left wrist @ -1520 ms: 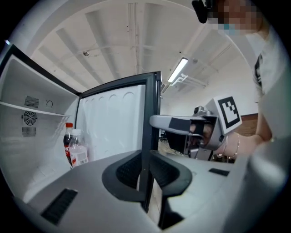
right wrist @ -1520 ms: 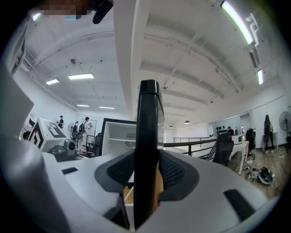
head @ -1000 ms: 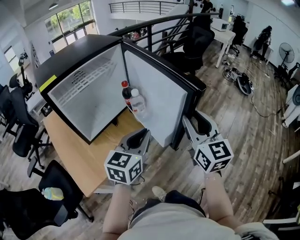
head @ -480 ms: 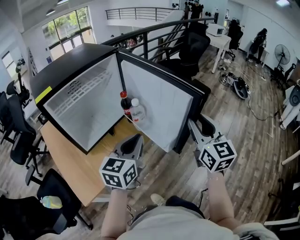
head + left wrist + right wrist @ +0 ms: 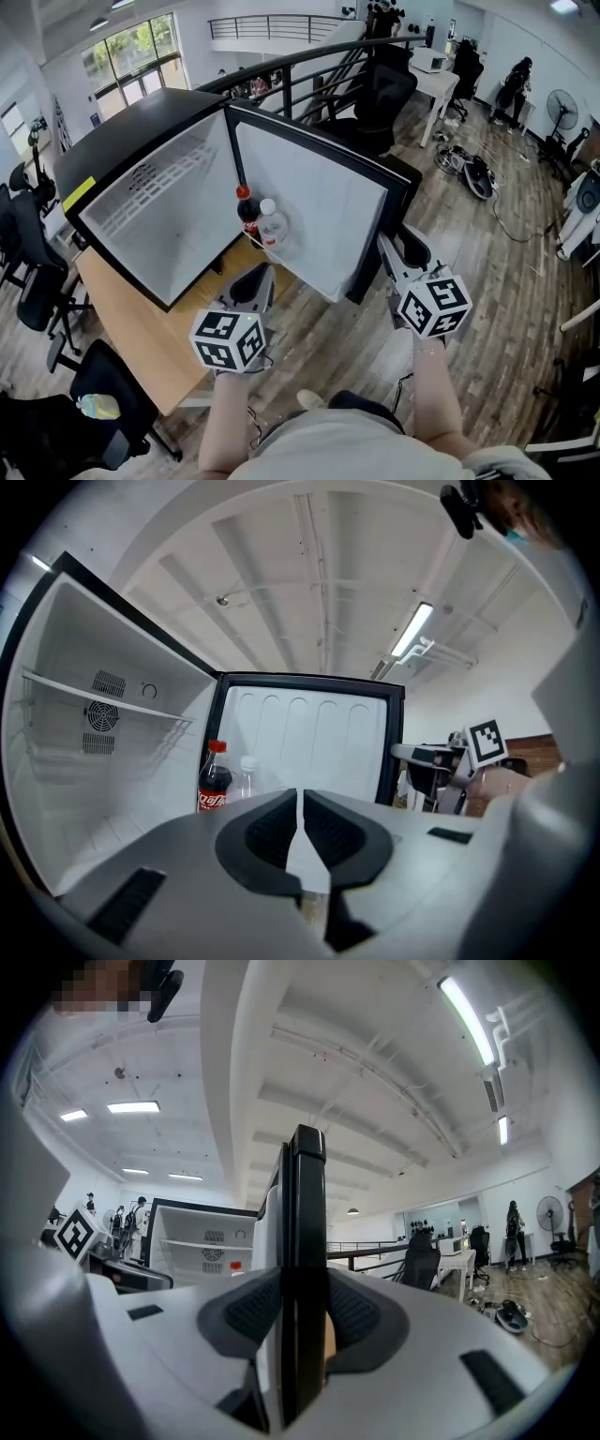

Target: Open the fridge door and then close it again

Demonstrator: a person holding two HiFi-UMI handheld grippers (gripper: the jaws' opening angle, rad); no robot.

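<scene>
A small black fridge [image 5: 141, 122] stands on a wooden table [image 5: 141, 328] with its door [image 5: 309, 216] swung wide open. A cola bottle [image 5: 247, 214] and a clear water bottle [image 5: 273, 225] stand in the door shelf. My right gripper [image 5: 401, 251] is shut on the door's black free edge [image 5: 302, 1241], which runs upright between its pads. My left gripper [image 5: 251, 281] hangs in front of the door's white inner face, shut with nothing in it. In the left gripper view, the cola bottle [image 5: 214, 780] shows beyond the left gripper [image 5: 300, 803].
Black office chairs [image 5: 37, 262] stand left of the table, one [image 5: 103, 394] near its front corner. A black railing [image 5: 309, 56] runs behind the fridge. Another chair [image 5: 380, 98], a white desk [image 5: 441, 70] and a person [image 5: 520, 80] are at the back right on the wood floor.
The right gripper has moved a little with the door edge in its grip, and the door has swung slightly. The left gripper has drifted left and toward me.
</scene>
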